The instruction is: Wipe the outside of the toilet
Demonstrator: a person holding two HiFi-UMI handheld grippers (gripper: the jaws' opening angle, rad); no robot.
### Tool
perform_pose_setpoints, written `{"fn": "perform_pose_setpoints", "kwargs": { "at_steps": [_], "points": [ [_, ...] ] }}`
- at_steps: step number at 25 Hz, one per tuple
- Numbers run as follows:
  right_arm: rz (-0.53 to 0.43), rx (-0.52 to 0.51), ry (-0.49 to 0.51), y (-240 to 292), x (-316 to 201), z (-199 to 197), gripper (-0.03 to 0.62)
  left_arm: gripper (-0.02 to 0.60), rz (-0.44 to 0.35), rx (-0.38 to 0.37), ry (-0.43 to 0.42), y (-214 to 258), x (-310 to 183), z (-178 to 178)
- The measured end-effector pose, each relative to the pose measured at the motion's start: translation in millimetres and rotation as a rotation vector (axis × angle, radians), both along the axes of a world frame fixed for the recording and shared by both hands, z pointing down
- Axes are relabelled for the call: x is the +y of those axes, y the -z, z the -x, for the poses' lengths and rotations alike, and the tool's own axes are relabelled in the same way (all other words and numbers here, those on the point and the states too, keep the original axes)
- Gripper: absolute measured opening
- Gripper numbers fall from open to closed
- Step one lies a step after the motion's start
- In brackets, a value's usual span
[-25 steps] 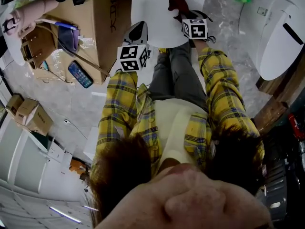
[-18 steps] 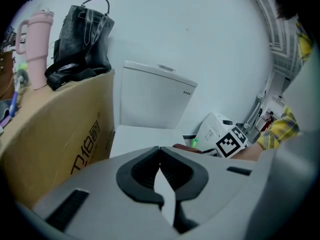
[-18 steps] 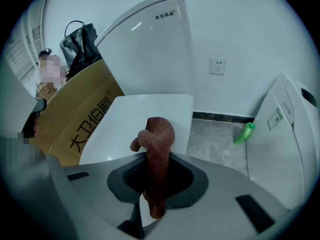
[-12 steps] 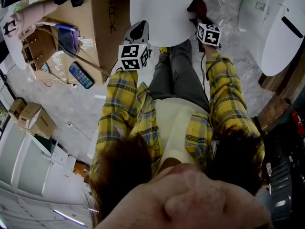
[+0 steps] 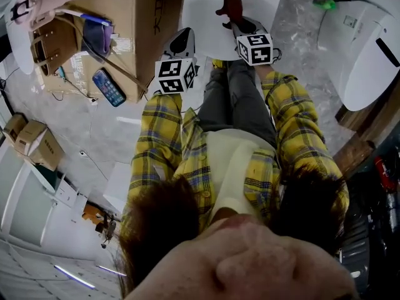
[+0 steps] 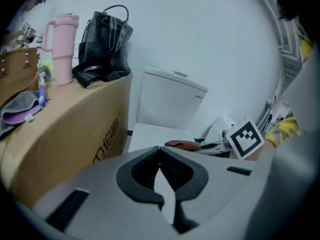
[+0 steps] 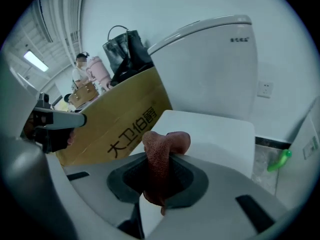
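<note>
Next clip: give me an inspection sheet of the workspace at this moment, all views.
Surface: toilet lid closed, white, no stains seen.
Job's things: reddish-brown cloth bunched above the lid.
Clutter: cardboard box beside the toilet carries a pink tumbler, black handbag and brown bag; phone lies by the box.
Grippers: right gripper shut on the cloth; left gripper shut, empty.
Cables: thin wire on the tiled floor.
Surroundings: second toilet at the person's right; wall socket; small cartons.
</note>
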State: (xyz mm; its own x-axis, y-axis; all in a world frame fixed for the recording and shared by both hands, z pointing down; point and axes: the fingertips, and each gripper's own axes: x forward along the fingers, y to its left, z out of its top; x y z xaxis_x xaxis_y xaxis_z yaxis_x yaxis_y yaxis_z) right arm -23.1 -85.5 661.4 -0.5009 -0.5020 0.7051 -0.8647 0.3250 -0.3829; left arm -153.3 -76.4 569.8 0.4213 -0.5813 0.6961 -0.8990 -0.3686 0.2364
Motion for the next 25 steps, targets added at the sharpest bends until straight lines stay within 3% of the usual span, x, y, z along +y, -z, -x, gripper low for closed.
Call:
{"fn": "perform_pose_setpoints", "kwargs": {
  "at_steps": [6, 13, 18, 25],
  "points": [
    [0.004, -0.059, 0.209, -3.4, 0.1, 87.2, 0.08, 0.009, 0.009, -0.017, 0.08, -2.4, 13.2, 28.1],
    [0.027, -0.048, 0.337, -24.0, 0.2, 140.2, 0.08, 0.009, 0.019, -0.032, 0.128, -5.5, 26.5, 44.2],
    [0.115, -0.008, 0.322, -52.6, 2.0, 141.6, 0.08, 0.009, 0.035, -0.037, 0.127, -11.7, 32.5, 42.7],
    [0.169, 0.052, 0.238, -64.7, 16.0, 94.3, 0.08, 0.009, 0.027, -0.024, 0.068, -10.6, 28.9, 23.0]
  ]
}}
